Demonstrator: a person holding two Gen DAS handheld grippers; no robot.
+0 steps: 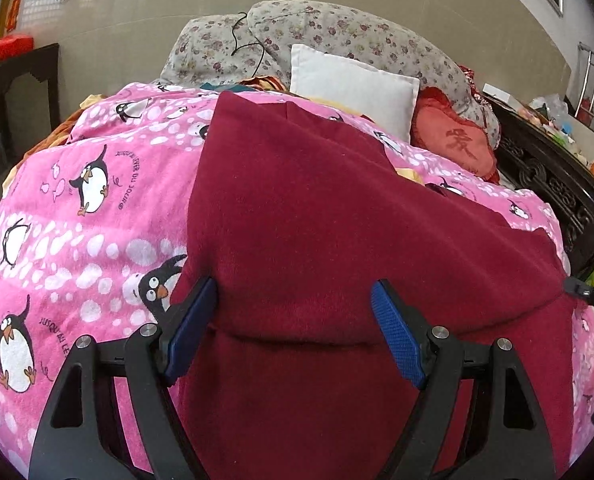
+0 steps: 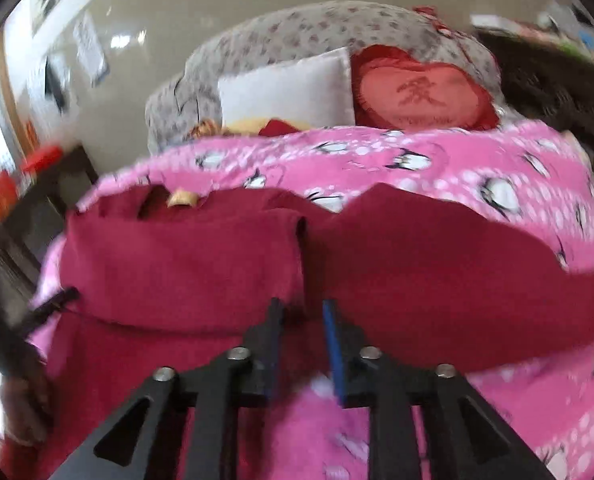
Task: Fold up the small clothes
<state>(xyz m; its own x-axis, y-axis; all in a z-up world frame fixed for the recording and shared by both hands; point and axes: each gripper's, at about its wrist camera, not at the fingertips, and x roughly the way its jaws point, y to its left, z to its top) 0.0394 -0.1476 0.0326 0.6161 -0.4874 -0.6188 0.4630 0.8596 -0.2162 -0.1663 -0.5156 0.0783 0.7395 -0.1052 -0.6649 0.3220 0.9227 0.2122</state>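
A dark red fleece garment [image 1: 317,208] lies spread on a pink penguin blanket [image 1: 77,208]. A fold line crosses its near part. My left gripper [image 1: 293,286] hovers over the garment's near left part with its blue pads wide apart and nothing pinched; the left finger [image 1: 195,320] sits at the cloth's left edge. The right wrist view is blurred. It shows the same garment [image 2: 417,264] with a dark crease down its middle. My right gripper [image 2: 301,303] points at the crease's near end with a narrow gap between its jaws. Red cloth shows in the gap, and I see no pinch.
Beyond the blanket sit a white pillow [image 1: 353,88], a red heart cushion [image 1: 457,144] and a floral quilt [image 1: 337,32]. A dark carved wooden frame [image 1: 553,184] runs along the right. A dark table [image 1: 13,80] stands at the left by the wall.
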